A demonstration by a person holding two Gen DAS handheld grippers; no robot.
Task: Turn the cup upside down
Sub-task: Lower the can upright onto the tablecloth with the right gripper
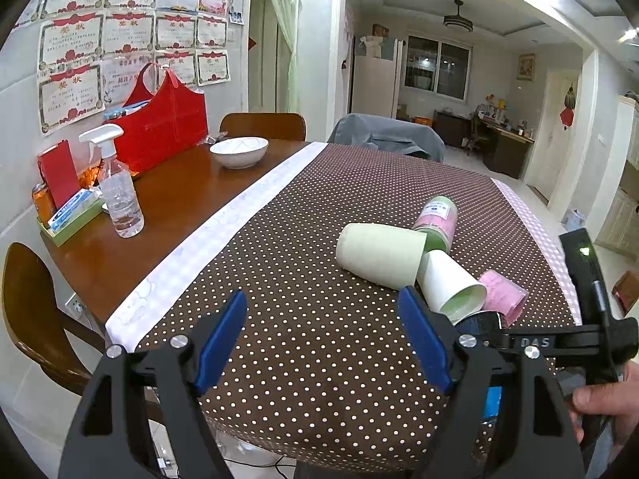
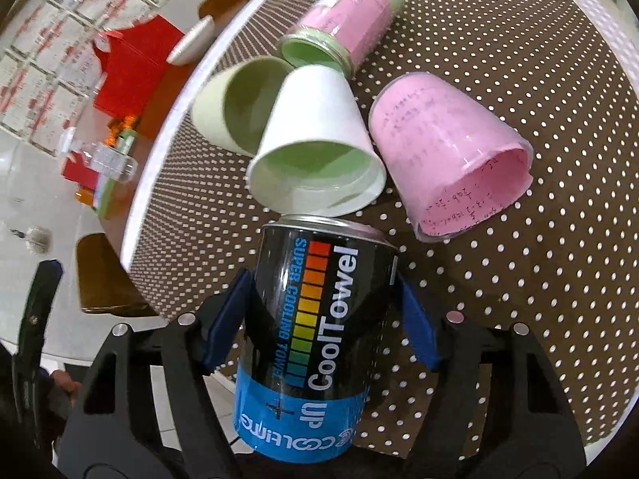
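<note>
Brown dotted tablecloth (image 1: 303,239), tipped cups (image 2: 319,143); right gripper (image 2: 323,315) clamping can (image 2: 315,339) — tiled floor.

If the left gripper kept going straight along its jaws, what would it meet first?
Probably nothing at once: the left gripper, jaws open, points over bare dotted tablecloth. The pale green cup lies slightly right of that line; depth is uncertain.

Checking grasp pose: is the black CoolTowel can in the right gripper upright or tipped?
Tipped. The black CoolTowel can lies along the right gripper, print sideways, metal rim pointing at the white paper cup.

Certificates (image 1: 76,40) on wall, wooden chairs (image 1: 261,125), window (image 1: 437,66).
</note>
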